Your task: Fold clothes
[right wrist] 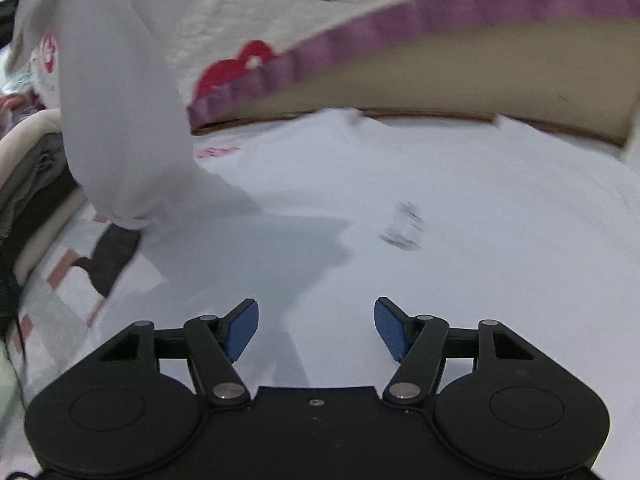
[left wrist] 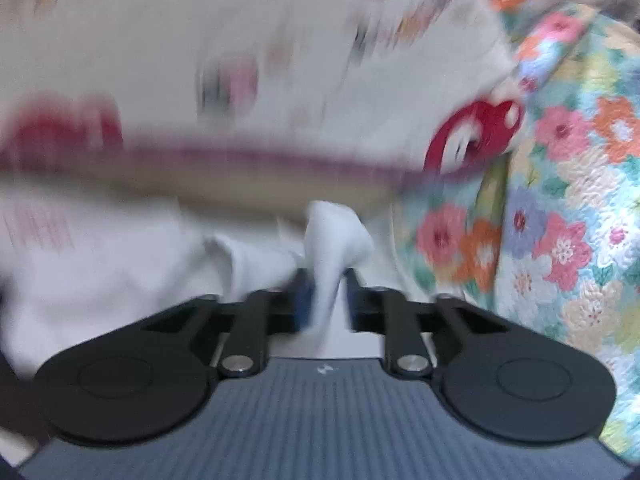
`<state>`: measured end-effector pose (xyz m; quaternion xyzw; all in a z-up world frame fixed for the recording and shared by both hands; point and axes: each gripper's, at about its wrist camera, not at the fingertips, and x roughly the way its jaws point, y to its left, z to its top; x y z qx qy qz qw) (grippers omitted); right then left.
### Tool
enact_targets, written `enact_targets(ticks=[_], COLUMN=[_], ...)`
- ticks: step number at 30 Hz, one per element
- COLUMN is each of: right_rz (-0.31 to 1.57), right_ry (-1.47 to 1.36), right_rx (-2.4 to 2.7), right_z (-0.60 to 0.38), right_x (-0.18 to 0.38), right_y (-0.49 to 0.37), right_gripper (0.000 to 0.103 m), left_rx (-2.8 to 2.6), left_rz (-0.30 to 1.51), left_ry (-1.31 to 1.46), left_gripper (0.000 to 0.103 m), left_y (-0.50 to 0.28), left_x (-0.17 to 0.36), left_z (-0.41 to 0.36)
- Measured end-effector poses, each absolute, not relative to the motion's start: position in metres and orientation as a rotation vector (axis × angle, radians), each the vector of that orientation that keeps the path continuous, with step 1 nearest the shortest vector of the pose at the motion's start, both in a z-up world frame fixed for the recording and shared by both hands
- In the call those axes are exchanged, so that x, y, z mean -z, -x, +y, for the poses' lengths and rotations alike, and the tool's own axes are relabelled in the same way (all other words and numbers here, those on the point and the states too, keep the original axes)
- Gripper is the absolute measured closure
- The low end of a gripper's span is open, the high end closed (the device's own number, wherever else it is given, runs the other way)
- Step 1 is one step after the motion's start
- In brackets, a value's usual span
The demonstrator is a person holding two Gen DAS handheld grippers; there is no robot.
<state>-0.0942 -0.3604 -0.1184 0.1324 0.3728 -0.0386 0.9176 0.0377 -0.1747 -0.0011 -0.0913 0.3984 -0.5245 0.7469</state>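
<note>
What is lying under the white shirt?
Under the white shirt a patchwork cover shows at its left edge, with brown and pink patches. How far the cover goes below the shirt is hidden by the cloth.

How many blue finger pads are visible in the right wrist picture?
2: one pad on the left finger, one on the right finger of the right tongs, both over the white garment. None seems hidden.

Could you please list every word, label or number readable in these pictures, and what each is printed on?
None can be read.
Red print on the white garment, near its far edge: too blurred.
Dark mark on the same garment: too blurred.
Small pale mark on the left gripper's grey body: too small.
</note>
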Motion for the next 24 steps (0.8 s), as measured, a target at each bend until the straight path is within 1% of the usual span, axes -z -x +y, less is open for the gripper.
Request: enact_targets(ticks=[1,3,6,7,9,12,16,18,21,24], right_rz=[0.773,0.791,0.799,0.798,0.802,0.799,0.761,0.740,0.672,0.606], right_ry=[-0.242,-0.149,-0.142,-0.157,-0.195,-0.274,-0.422,-0.501,-0.719,-0.916], right_rx=[0.085,0.100,0.086,0.079,0.071,0.065,0.078,0.076,0.060,0.092], right_z=[-0.361,-0.358,-0.359,-0.361,-0.366,-0.369,-0.369,-0.368,-0.376,-0.387], right_x=[0.122,0.128,0.133,0.132,0.131,0.132,0.136,0.138,0.147,0.157], right_y=[0.101,0.111,0.125,0.129,0.135,0.140,0.149,0.152,0.159,0.163], right_gripper=[0.034,0.034,0.034,0.034,0.035,0.034,0.033,0.033,0.031,0.031], left_rx=[1.166,1.161,1.150,1.141,1.112,1.036,0.905,0.830,0.743,0.736], left_rz=[0.938,1.004,1.013,0.999,0.960,0.881,0.826,0.791,0.699,0.736], left_ry=[0.170,0.062,-0.050,-0.065,-0.089,-0.127,-0.170,-0.201,-0.261,-0.194], left_gripper=[0.072,0.072,0.070,0.069,0.062,0.058,0.058,0.061,0.060,0.059], left_y=[-0.027,-0.005,0.011,0.010,0.005,-0.009,-0.028,-0.031,-0.027,-0.028], left_x=[0.021,0.055,0.083,0.086,0.088,0.086,0.086,0.085,0.080,0.081], left_z=[-0.188,-0.202,-0.197,-0.190,-0.171,-0.137,-0.097,-0.080,-0.066,-0.056])
